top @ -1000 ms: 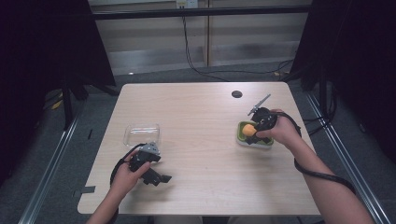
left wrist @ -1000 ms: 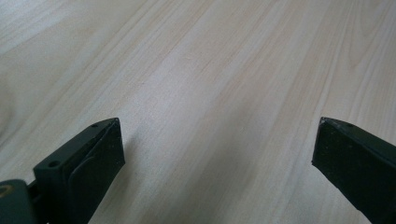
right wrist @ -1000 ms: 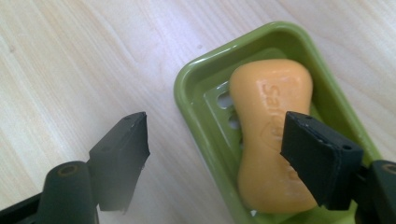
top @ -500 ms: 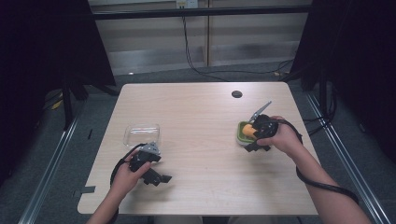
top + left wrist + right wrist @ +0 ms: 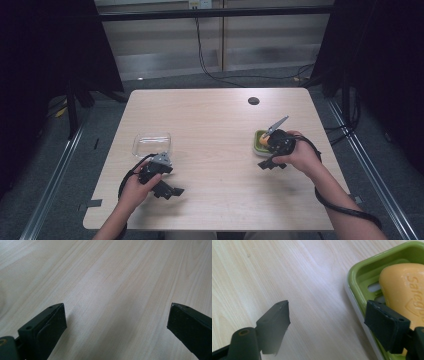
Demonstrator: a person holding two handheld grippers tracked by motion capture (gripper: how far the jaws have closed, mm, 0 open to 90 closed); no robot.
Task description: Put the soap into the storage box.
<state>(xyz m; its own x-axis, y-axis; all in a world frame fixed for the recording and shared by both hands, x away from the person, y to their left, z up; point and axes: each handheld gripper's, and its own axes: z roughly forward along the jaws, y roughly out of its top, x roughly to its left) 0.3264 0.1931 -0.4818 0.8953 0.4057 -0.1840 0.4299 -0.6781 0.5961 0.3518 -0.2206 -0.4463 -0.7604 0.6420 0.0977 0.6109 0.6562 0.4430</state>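
The desk (image 5: 210,150) carries very little, and what it does carry sits toward its two side edges. A clear, shallow container (image 5: 151,144) lies near the left edge, apparently with nothing in it, though its transparency makes that hard to confirm. A green soap dish (image 5: 372,277) sits near the right edge with an orange soap bar (image 5: 404,287) lying in it, probably staged for pick-up.

The right gripper (image 5: 272,165) hovers just on the near side of the dish, jaws spread wide and gripping nothing; in the right gripper view one jaw overlaps the dish's rim and the other hangs over bare wood, which looks like lining up on the dish or soap. The hand hides much of the dish from above, and the bar's embossed lettering is cut off.

The left gripper (image 5: 167,190) rests low near the front-left corner, jaws also wide apart over bare wood, seemingly waiting. A small dark disc (image 5: 253,100) near the far edge is too small to identify.
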